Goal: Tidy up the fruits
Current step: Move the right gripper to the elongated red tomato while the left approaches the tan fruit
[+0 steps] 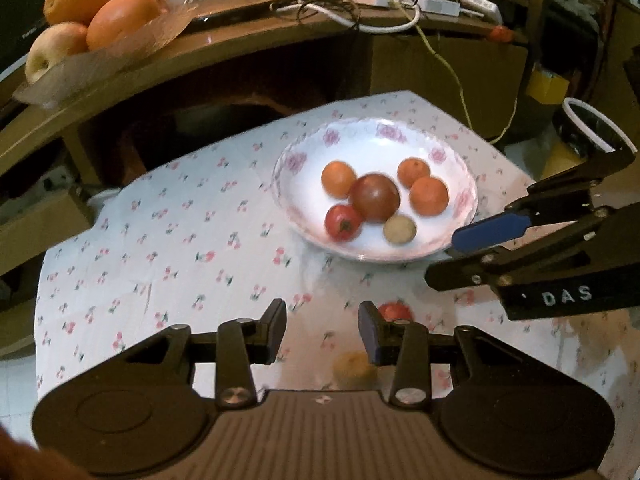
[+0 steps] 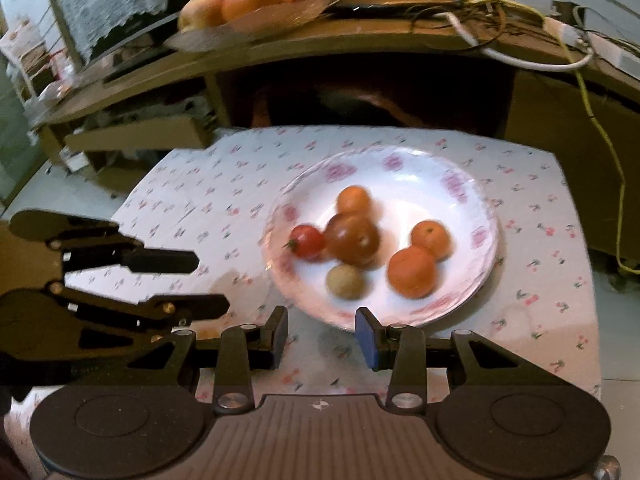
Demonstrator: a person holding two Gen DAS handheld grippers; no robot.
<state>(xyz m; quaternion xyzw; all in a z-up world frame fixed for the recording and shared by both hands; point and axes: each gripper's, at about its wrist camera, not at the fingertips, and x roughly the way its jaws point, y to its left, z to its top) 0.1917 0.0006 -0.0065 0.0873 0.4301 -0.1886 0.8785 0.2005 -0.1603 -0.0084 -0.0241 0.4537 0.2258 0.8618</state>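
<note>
Near the table's front edge, a small red fruit and a yellowish fruit are seen just beyond the left gripper, held wide open and empty. Toward the far right corner, six fruits are gathered in the plate. The right gripper, likewise open and empty, is poised at the plate's near rim. Each loose fruit should be centred between the fingers and closed on gently.

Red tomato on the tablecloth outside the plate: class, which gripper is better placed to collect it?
Left. The red tomato lies just past the left gripper, whose jaws stand open; the right gripper faces the plate.
</note>
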